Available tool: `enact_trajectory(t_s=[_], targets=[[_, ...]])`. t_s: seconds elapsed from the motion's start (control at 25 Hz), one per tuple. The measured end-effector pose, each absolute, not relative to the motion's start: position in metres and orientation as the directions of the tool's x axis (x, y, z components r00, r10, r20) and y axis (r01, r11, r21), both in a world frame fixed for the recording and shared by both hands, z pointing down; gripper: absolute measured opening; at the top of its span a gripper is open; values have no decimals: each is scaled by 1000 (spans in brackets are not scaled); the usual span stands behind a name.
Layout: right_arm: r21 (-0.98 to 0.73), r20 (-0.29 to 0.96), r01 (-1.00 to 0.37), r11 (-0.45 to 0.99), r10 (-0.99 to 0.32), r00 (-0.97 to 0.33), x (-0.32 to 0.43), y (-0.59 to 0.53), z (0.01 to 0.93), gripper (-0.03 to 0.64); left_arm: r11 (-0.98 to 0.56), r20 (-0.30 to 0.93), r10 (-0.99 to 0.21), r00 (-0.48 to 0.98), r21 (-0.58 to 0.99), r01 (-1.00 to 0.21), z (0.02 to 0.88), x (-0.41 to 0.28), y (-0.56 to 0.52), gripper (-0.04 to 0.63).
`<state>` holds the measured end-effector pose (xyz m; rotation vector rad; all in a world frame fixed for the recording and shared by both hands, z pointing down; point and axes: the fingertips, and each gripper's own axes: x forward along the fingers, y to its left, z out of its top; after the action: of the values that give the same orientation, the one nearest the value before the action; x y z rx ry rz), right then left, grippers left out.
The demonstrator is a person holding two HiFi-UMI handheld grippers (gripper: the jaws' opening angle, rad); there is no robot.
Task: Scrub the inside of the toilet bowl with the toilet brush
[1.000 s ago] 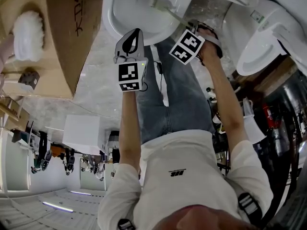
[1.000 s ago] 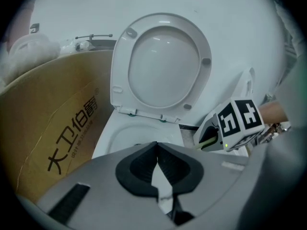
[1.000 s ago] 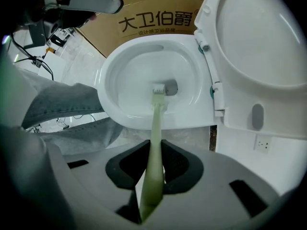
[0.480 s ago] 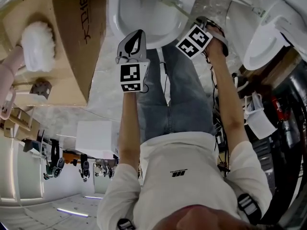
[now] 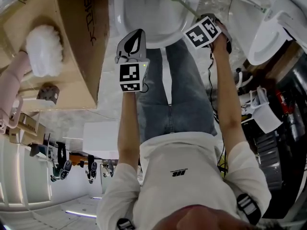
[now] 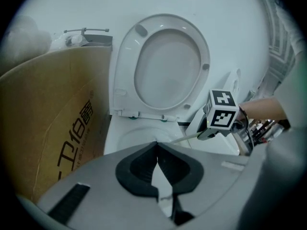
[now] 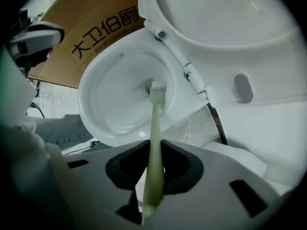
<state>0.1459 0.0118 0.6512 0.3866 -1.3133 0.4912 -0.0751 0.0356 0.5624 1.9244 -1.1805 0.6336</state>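
The white toilet bowl is open, with its seat and lid raised. My right gripper is shut on the pale green toilet brush handle. The brush head rests deep in the bowl near the drain. In the head view the right gripper hangs at the bowl's right rim, and the brush handle slants into the bowl. My left gripper hovers at the bowl's near rim, shut on nothing. In the left gripper view the left gripper points at the raised lid.
A large cardboard box stands close against the toilet's left side, also seen as the box. A second white toilet stands to the right. The person's jeans-clad legs are right in front of the bowl. Clutter and cables lie at far right.
The right gripper with the brush has shifted up and to the right along the bowl's rim. The head view has drifted, so the box shows larger. The left gripper has stayed put.
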Motion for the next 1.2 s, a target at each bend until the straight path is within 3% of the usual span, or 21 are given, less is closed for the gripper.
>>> enact_trajectory(t_s=[0.44,1.2], targets=[[-82,978,-864,498,206,26,138,11,645,64,-287,725,-504,469,372,-883,560,-85,35,11],[-169,961,-908,382,270,-65,93,1,680,66,-265,732,-502,461,377,-887,564,-105,45,11]])
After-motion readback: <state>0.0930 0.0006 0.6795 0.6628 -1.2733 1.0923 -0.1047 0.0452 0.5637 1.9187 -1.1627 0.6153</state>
